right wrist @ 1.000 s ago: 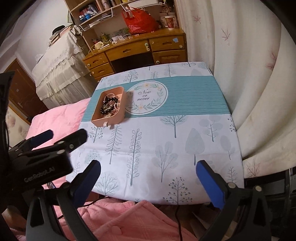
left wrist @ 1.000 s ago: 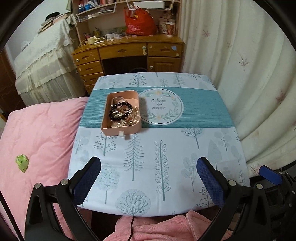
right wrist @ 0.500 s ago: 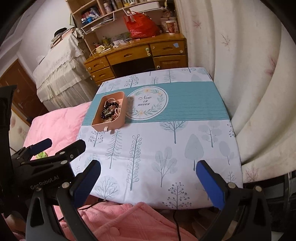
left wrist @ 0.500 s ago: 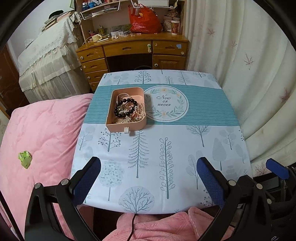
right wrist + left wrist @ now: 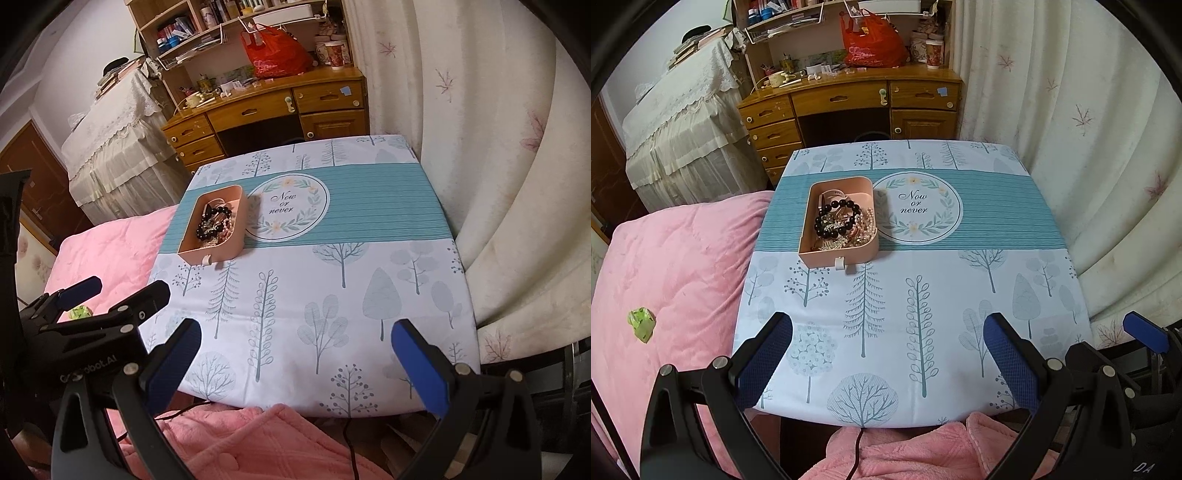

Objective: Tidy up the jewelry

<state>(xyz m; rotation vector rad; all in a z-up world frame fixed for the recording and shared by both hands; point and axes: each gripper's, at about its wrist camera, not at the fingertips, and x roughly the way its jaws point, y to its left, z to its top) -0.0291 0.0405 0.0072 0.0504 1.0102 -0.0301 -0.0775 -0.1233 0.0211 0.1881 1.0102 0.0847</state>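
Note:
A pink open box [image 5: 812, 254] sits on the left part of the table's teal band; it also shows in the right wrist view [image 5: 236, 221]. It holds a black bead bracelet [image 5: 836, 218], pearl strands [image 5: 866, 227] and other tangled jewelry. My left gripper [image 5: 886, 354] is open and empty, held above the table's near edge, well short of the box. My right gripper [image 5: 295, 358] is open and empty, also over the near edge, to the right of the left gripper's body [image 5: 85, 332].
The small table [image 5: 997, 295] wears a tree-print cloth with a round "Now or never" emblem [image 5: 918, 206]. A pink quilted bed [image 5: 665, 266] lies left with a green scrap [image 5: 641, 323] on it. A curtain [image 5: 1089, 129] hangs right. A wooden desk [image 5: 849, 99] stands behind.
Both grippers have drawn back and risen a little, so the table and box sit lower and farther in view. Both stay open and empty. The box has not moved.

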